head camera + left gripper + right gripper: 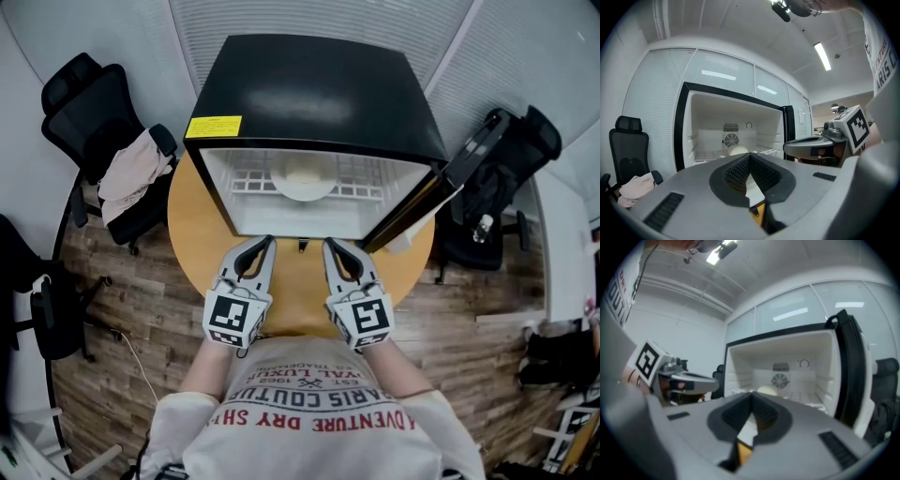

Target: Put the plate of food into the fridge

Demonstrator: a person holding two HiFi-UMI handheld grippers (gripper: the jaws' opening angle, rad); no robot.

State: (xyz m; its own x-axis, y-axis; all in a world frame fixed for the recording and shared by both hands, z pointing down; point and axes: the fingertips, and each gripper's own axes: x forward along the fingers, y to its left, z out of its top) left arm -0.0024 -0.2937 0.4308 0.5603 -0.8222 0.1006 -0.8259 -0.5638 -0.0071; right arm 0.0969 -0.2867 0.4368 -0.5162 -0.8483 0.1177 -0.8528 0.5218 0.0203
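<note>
A white T-shirt [319, 427] with red and dark lettering clothes the person. The left gripper [266, 246] and right gripper [330, 247] are grey, with black ribbed pads [736, 171] and black-and-white marker cubes [234, 317].

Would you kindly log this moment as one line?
plate of food: on fridge shelf | door: open | left gripper: shut, empty | right gripper: shut, empty

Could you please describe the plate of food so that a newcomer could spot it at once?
Find the black mini fridge standing open on the round wooden table. The plate sits on its white wire shelf. It is the only item inside: white, round, bearing a pale mound.
</note>
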